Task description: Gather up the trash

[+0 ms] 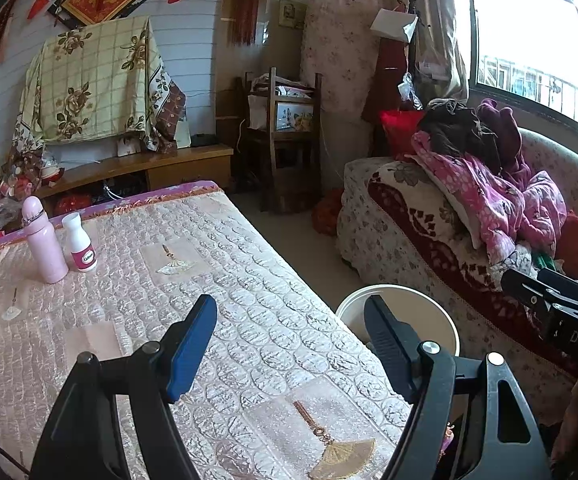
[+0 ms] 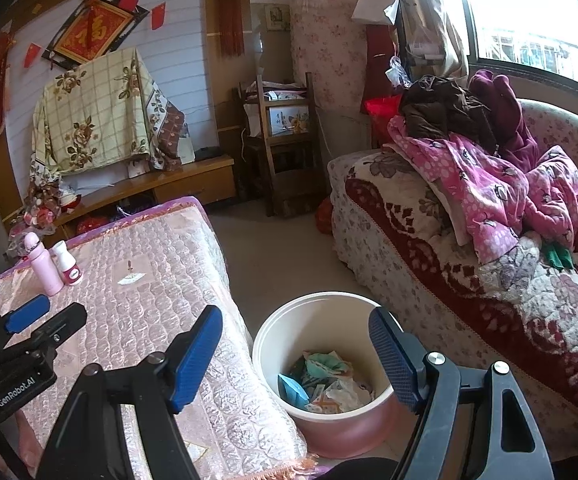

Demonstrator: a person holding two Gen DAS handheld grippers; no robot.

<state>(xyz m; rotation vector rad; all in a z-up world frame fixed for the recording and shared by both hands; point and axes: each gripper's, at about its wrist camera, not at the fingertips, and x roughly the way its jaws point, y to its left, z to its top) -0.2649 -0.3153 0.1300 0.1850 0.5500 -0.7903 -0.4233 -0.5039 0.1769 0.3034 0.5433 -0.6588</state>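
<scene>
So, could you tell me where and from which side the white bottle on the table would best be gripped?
Probably around the white bottle's narrow neck or upper body, coming level from the near side. It stands upright, and the pink bottle stands close on its left, so jaws closing across it need that gap watched.

Pink bottle [image 1: 45, 240] and white bottle [image 1: 80, 245] stood upright, just beside each other, on the quilted pink counter [image 1: 249, 300]. Pink clothes [image 2: 489, 188] lay heaped on the floral sofa [image 2: 429, 280].

Right claw [image 2: 295, 354] open above bin [image 2: 273, 332] w/ trash [image 2: 325, 384], table [image 2: 149, 300] beside
</scene>
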